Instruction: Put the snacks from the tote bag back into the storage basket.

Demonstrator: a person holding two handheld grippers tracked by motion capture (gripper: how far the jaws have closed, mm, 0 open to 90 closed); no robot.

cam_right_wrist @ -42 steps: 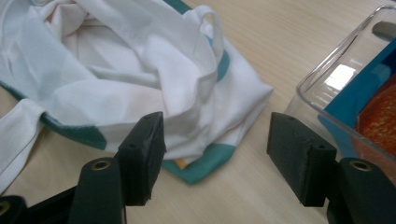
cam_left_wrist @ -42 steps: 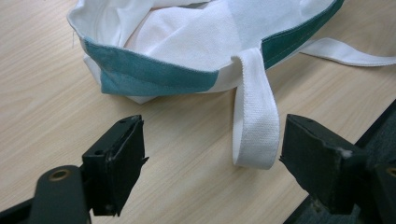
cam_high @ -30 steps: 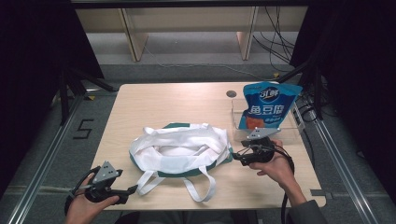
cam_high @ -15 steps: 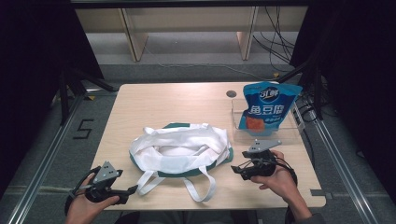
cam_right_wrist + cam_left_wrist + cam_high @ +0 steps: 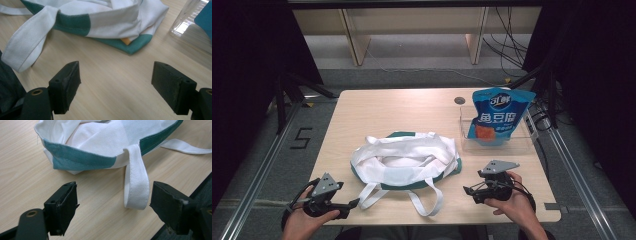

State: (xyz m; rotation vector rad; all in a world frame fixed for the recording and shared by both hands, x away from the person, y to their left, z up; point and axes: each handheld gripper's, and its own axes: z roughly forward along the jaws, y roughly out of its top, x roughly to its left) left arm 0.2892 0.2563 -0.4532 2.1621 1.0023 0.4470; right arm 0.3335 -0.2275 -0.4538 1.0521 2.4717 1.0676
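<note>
Right gripper (image 5: pixel 471 194) drawn back, tote bag (image 5: pixel 404 160) beyond its spread jaws

- A lab-style recording booth.
- Black curtains (image 5: pixel 247 75) flank the wooden table (image 5: pixel 402 115).
- Metal floor rails (image 5: pixel 259 175) run beside the table.
- Loose cables (image 5: pixel 507 45) lie on the floor beyond the table.

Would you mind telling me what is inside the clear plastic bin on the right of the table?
A blue snack pouch stands upright in the clear bin, its top rising above the rim. Whatever might lie behind the pouch is hidden.
</note>
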